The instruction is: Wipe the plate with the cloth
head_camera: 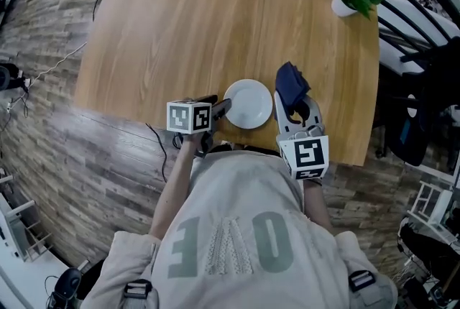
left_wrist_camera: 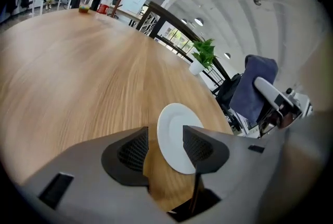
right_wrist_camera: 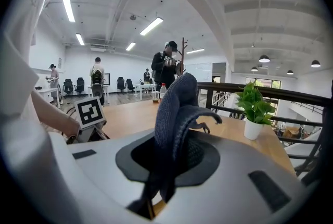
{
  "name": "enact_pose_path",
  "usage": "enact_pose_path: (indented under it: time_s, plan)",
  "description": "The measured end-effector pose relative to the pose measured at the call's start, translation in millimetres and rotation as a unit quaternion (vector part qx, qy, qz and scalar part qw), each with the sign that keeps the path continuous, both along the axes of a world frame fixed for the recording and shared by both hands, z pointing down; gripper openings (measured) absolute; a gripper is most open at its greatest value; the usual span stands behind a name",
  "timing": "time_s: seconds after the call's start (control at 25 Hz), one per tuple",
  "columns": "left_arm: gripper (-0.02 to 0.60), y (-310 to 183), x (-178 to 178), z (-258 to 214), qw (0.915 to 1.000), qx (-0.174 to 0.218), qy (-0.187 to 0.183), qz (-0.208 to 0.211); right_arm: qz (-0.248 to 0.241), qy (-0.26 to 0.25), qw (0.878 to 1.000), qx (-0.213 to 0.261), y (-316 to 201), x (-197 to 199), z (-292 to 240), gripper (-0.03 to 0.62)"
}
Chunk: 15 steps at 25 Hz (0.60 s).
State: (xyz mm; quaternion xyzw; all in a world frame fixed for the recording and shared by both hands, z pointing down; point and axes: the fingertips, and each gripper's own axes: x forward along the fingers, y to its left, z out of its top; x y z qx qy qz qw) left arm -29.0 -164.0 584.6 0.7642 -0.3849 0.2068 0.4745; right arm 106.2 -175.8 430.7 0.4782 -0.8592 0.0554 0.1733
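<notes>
The plate (head_camera: 248, 104) is white and round. It lies flat on the surface (head_camera: 180, 34), close to the edge nearest the person. It sits between the two tools.

The cloth (head_camera: 291, 83) is dark blue. It is just to the right of the plate, near its right rim. The right tool (head_camera: 296, 108) is squeezed tight on the cloth, which stands up in a bunch out of the jaws. In the right gripper view the cloth (right_wrist_camera: 174, 108) fills the gap between the jaws, and it looks held up off the wood, not on the plate yet.

The left tool (head_camera: 221, 108) is at the plate's left rim and points at it. Its jaws stand wide apart with nothing gripped. In the left gripper view the near edge of the plate (left_wrist_camera: 177, 134) shows in the gap between them. I cannot tell if a jaw touches the rim.

So the cloth hand is the one that must go. I think it needs to slide left and dip down onto the plate, while the left tool can steady the rim
</notes>
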Motion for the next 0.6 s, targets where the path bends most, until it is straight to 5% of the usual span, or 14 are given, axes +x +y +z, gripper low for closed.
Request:
enact_pose_path:
  time_s: [0.44,0.6]
  plan:
    - [0.182,8.0,10.1,13.1,0.9929,-0.078,0.082,-0.036,-0.002,-0.011,1.000,-0.024,2.2,-2.6,11.5,0.057]
    - [0.102,9.3,9.3,19.8,0.9945,-0.081,0.058,-0.034,0.003,-0.005,1.000,-0.026,3.4,2.6,13.4,0.057]
